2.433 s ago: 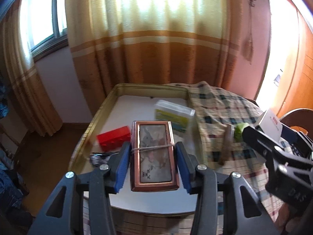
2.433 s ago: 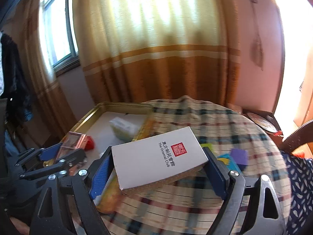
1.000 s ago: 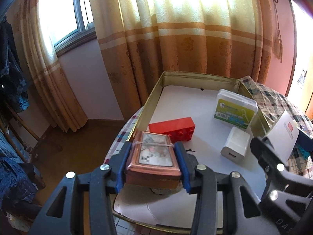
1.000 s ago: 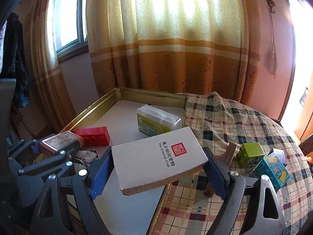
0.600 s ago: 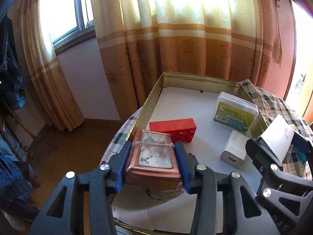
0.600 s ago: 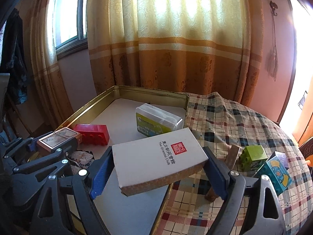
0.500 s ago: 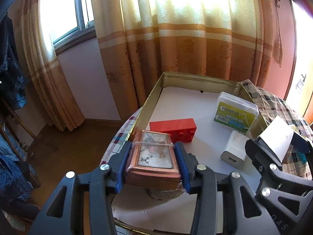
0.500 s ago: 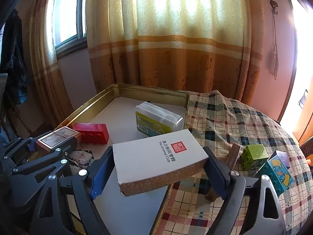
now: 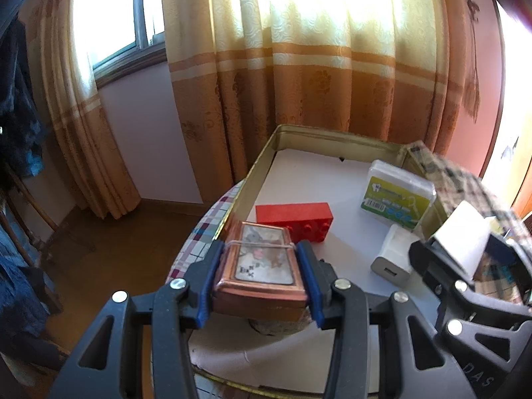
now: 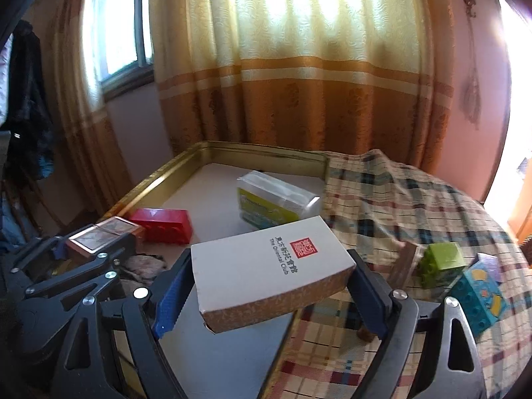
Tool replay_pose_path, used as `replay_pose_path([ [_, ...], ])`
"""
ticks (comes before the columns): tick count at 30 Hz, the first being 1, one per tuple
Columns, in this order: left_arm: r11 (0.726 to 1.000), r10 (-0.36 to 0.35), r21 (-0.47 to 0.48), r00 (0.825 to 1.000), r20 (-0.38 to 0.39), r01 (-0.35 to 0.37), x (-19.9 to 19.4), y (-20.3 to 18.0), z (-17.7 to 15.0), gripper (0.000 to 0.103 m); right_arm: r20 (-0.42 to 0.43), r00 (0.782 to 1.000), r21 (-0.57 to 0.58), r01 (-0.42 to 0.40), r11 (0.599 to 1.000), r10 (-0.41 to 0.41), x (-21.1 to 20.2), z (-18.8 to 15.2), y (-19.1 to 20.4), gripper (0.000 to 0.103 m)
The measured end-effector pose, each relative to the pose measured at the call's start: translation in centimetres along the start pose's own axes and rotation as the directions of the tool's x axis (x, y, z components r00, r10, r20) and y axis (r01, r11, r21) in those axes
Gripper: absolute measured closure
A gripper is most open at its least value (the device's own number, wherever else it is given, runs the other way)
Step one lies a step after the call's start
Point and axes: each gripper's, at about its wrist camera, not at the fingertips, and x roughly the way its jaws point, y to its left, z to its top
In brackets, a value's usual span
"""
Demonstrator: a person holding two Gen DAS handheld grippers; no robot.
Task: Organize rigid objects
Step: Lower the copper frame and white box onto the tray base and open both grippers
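Observation:
My left gripper [image 9: 260, 271] is shut on a copper-framed box [image 9: 261, 266] bound with a rubber band, held above the near left corner of the gold tin tray [image 9: 259, 163]. My right gripper [image 10: 266, 282] is shut on a white "Oriental Club" box [image 10: 266, 266], held over the tray's [image 10: 156, 179] right rim. Both grippers show in each other's view. In the tray lie a red brick [image 9: 296, 217], a green-labelled clear box [image 9: 397, 196] and a white charger [image 9: 394, 256].
On the plaid cloth [image 10: 415, 199] to the right lie a green brick [image 10: 440, 262], a blue patterned cube [image 10: 482, 294] and a brown wooden block [image 10: 404, 264]. A crumpled grey item [image 10: 141, 264] lies in the tray's near end. Curtains and a window stand behind.
Both grippers have drifted slightly with their boxes still held. The right gripper has eased a little toward the tray; the left stays above the tray's near left corner.

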Motion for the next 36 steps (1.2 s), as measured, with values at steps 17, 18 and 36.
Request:
replay_pose_path([
  [17,0.993,-0.076,-0.087,0.996,0.037,0.079,-1.7,0.7,-0.9,0.037,0.003,0.986,0.118,-0.167,0.979,0.167,-0.3,-0.6,-2.0,0.009],
  [18,0.992,-0.073,-0.097,0.996,0.055,0.078,-2.1,0.8,-1.0,0.037,0.008,0.986,0.117,-0.168,0.979,0.168,-0.4,-0.6,-2.0,0.007],
  [36,0.995,0.08,-0.064,0.982,0.172,-0.07,-4.1,-1.0,-1.3,0.0,0.215,0.972,0.096,0.076,0.993,-0.095,-5.1,-1.1,-3.2,0.002],
])
